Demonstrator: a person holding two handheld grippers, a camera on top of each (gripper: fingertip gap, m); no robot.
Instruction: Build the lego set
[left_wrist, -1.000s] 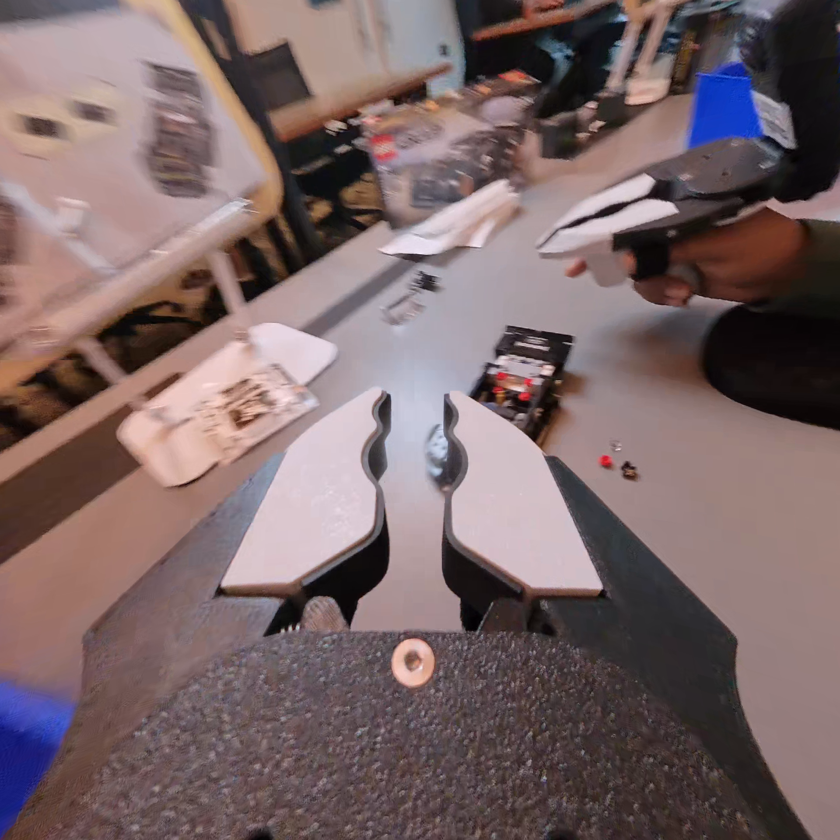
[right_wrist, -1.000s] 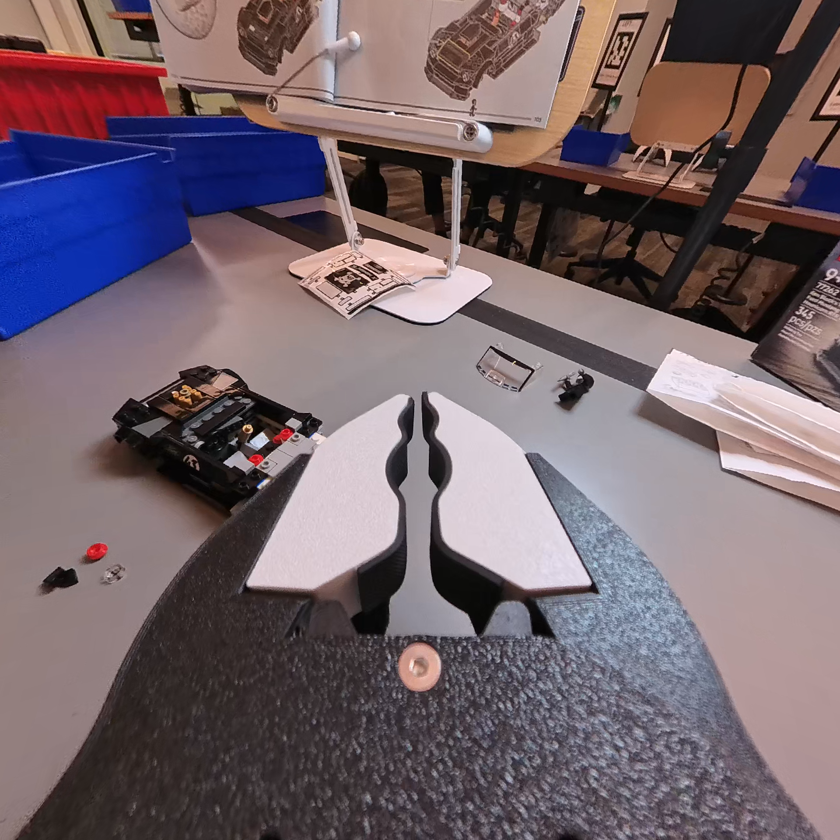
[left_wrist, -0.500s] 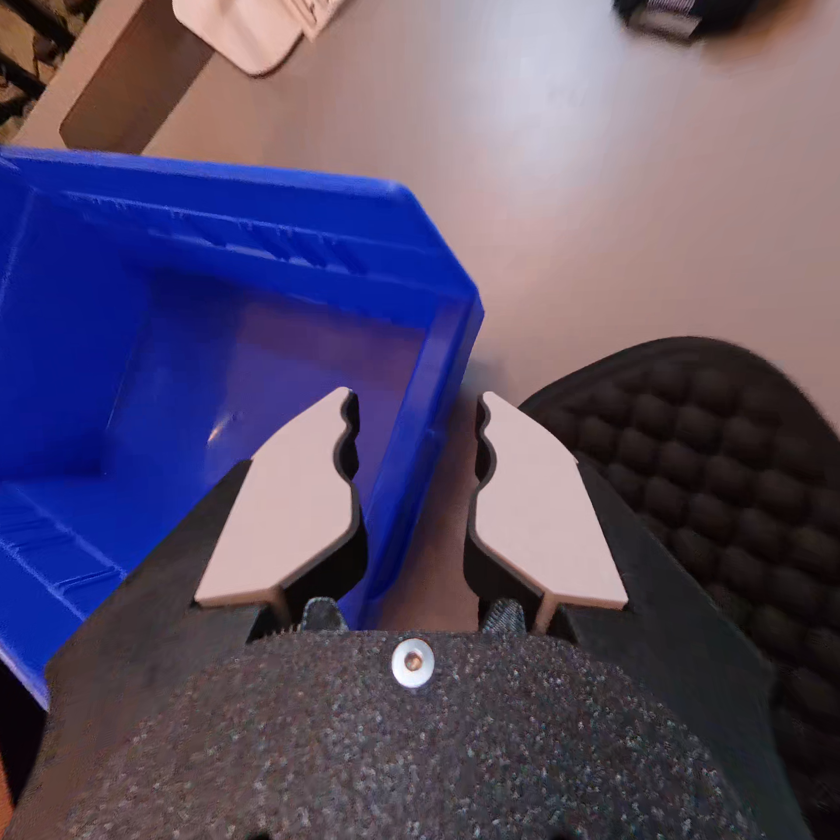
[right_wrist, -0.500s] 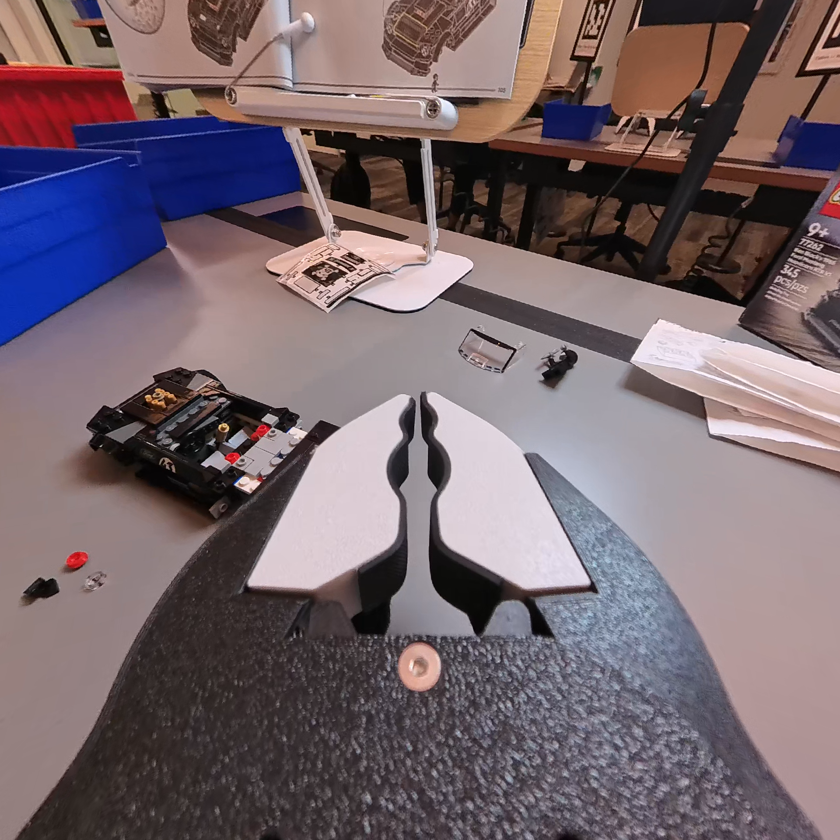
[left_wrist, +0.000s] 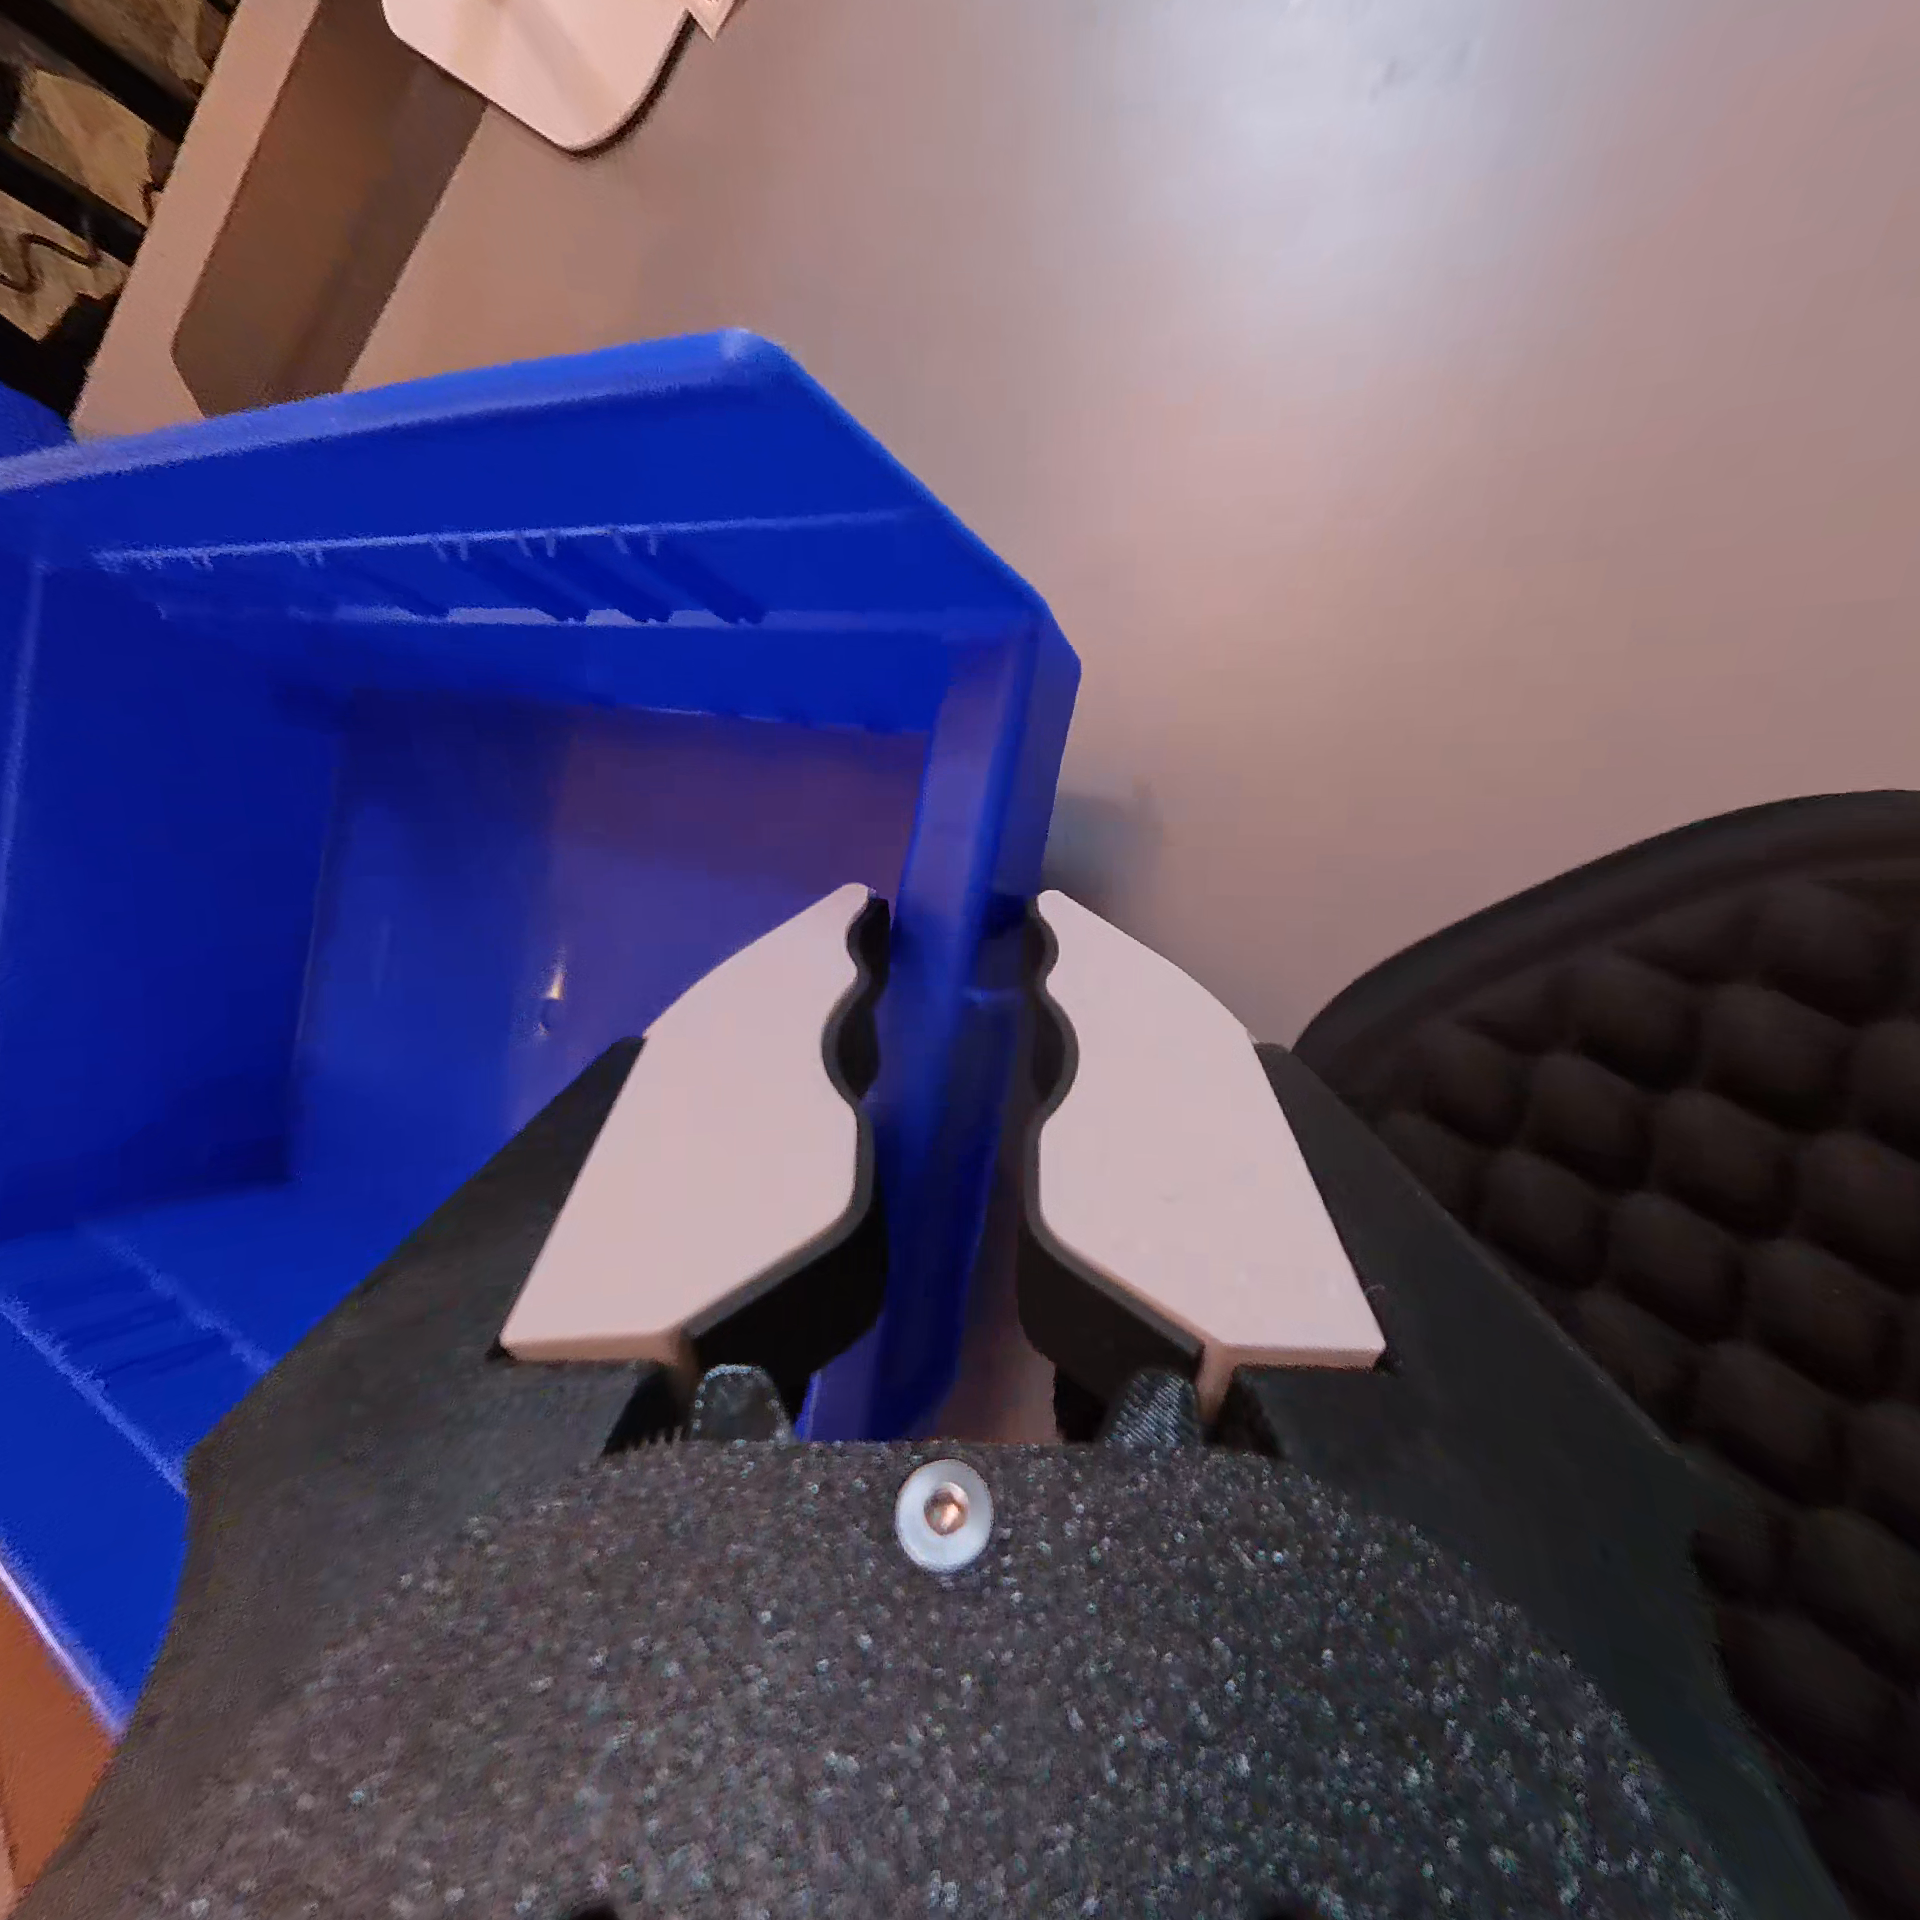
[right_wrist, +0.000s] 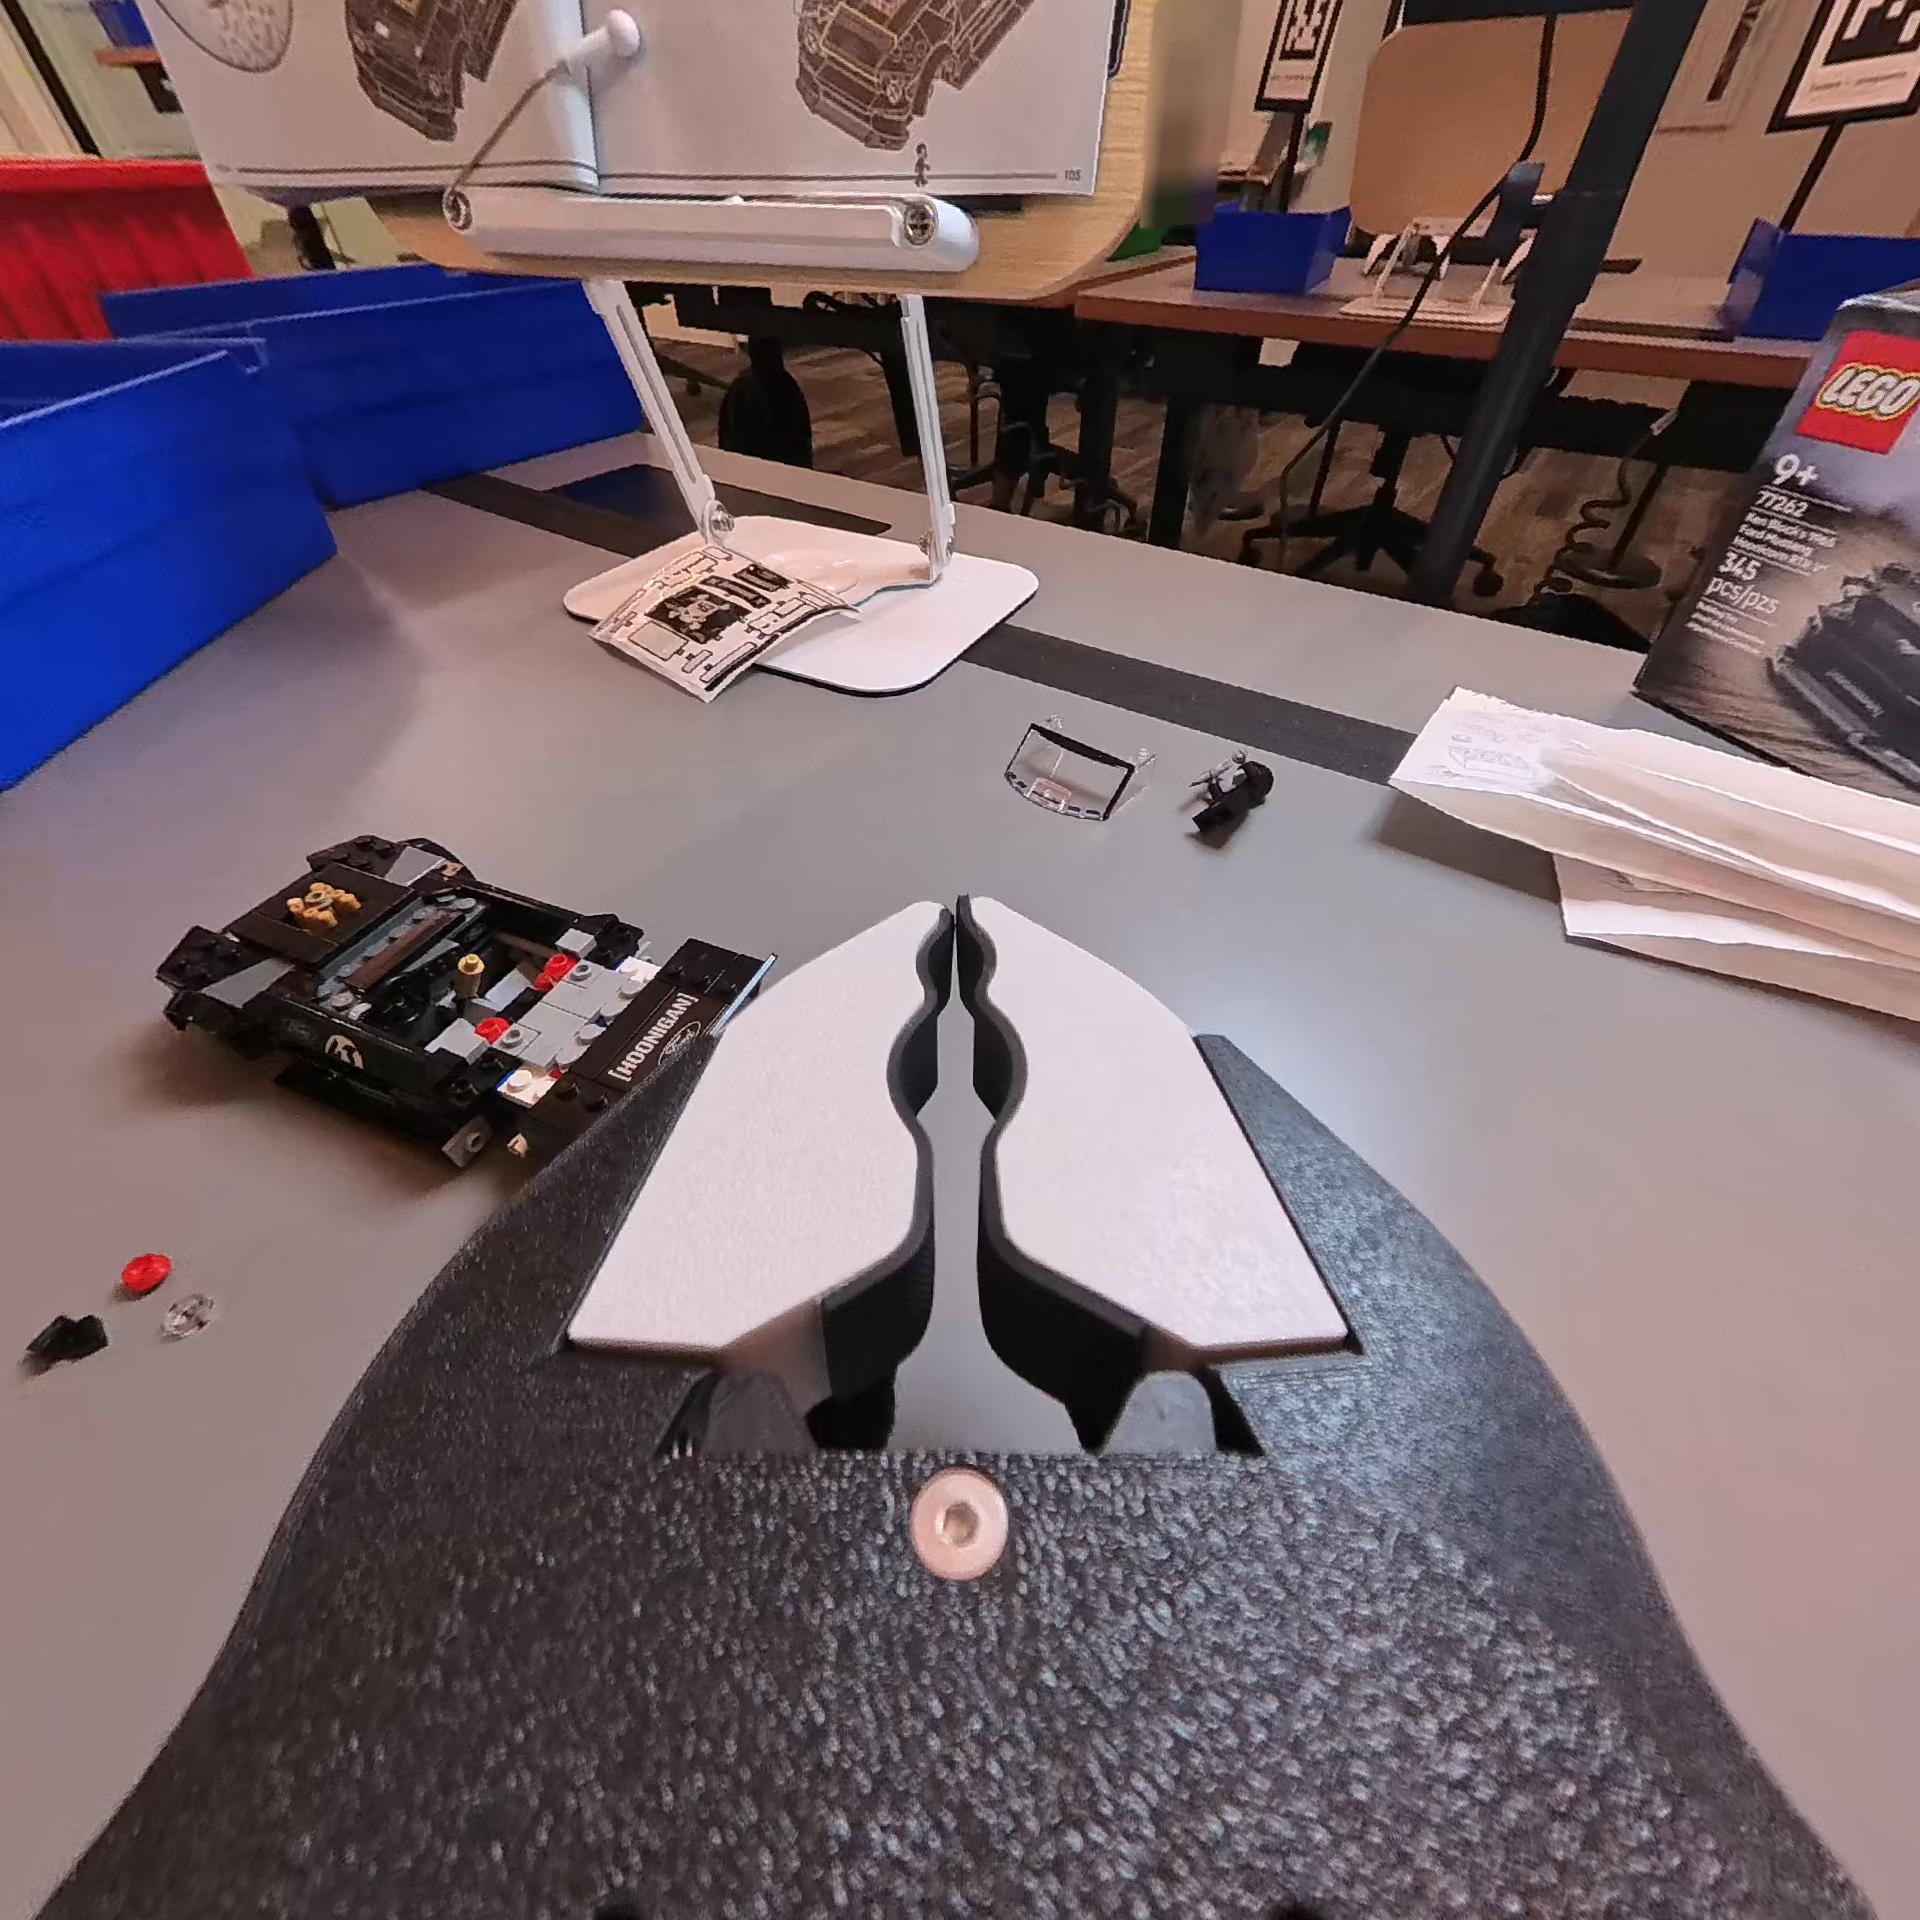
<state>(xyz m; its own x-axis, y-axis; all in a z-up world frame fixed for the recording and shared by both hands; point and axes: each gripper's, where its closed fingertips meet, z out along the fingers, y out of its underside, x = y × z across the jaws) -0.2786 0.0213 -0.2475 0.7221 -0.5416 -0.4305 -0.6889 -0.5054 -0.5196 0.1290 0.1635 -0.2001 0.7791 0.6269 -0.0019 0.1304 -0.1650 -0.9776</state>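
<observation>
Left tongs (left_wrist: 956, 914), a second earlier over the half-built Lego car (right_wrist: 447, 987), had swung aside and clamped the blue bin (left_wrist: 468, 831) wall; my right tongs (right_wrist: 956, 914) stayed closed, empty.

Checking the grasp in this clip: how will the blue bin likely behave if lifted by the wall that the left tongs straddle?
The blue bin looks like stiff moulded plastic, so the wall should hardly flex. It appears empty, so probably light. Held at one side by the left tongs, it would likely tilt, and the smooth wall might slip.
</observation>
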